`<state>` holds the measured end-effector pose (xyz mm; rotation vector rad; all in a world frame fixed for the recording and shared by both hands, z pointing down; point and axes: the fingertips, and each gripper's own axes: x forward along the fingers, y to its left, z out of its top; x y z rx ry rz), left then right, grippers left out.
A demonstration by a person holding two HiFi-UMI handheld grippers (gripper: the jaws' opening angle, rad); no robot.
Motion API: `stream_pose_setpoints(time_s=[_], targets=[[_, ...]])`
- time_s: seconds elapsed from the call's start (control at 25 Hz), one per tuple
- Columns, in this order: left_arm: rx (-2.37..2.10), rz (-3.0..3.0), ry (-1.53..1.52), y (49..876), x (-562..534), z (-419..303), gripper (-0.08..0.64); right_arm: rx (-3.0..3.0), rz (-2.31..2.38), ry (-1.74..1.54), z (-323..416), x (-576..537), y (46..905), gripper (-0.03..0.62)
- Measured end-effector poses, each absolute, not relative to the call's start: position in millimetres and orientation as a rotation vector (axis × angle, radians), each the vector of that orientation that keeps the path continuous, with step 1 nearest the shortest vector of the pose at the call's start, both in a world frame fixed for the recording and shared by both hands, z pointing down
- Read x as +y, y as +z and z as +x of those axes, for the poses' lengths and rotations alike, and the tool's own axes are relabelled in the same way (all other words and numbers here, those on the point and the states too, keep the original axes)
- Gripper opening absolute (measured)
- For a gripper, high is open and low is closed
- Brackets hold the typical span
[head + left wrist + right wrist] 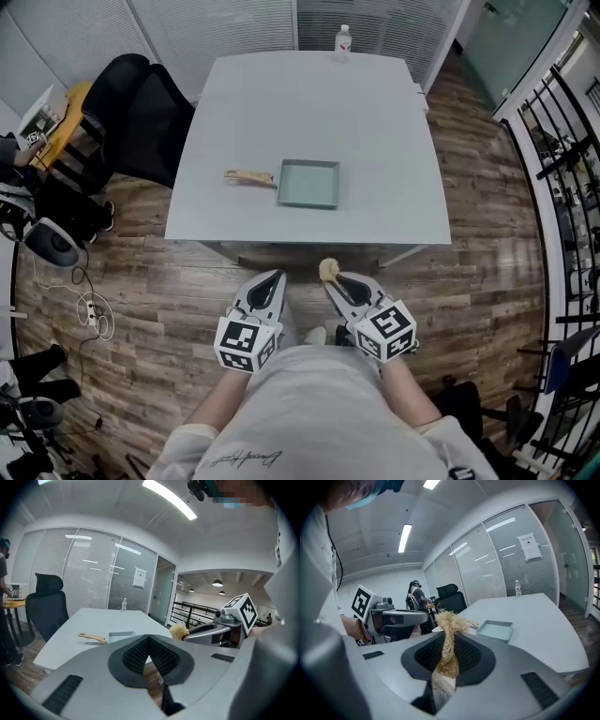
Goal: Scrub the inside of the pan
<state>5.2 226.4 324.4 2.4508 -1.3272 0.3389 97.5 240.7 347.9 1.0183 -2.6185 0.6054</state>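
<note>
- The right gripper (449,639) has its jaws clenched on a straw-coloured fibre scrubber (449,619). The frayed tuft sticks out past the tips, and a pale wrapped stem runs back between the ribbed pads.
- The left gripper (149,639) is pressed closed with nothing between its pads.
- Both grippers are held side by side close to the person's body. They sit short of the near edge of the table (309,103) and point toward it, tipped slightly down.
- The pan (309,184) is square and pale teal. It lies flat on the table, nearer the person's side than the far side, with its wooden handle (249,176) pointing to the person's left. It is well apart from both grippers, and its inside faces up and looks bare.
- A bottle (343,38) stands at the table's far edge, clear of the pan. An office chair (141,103) stands off the table's left side.
- The step in hand looks like the approach. The scrubber is gripped, but no scrubbing has begun.
- The next move calls for carrying the tuft forward over the near rim and lowering it onto the pan floor.
- The light pan would probably slide under the strokes. So the left gripper likely needs to open and take the wooden handle, or brace the rim.
</note>
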Motion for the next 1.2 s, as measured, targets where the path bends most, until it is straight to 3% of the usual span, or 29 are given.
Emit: stream_pose_setpoints(time_s=[1.2], targets=[[-1.094, 2.589, 0.358, 332, 32, -31, 0.011, -2.472, 1.234, 0.638, 60, 71, 358, 0.078]])
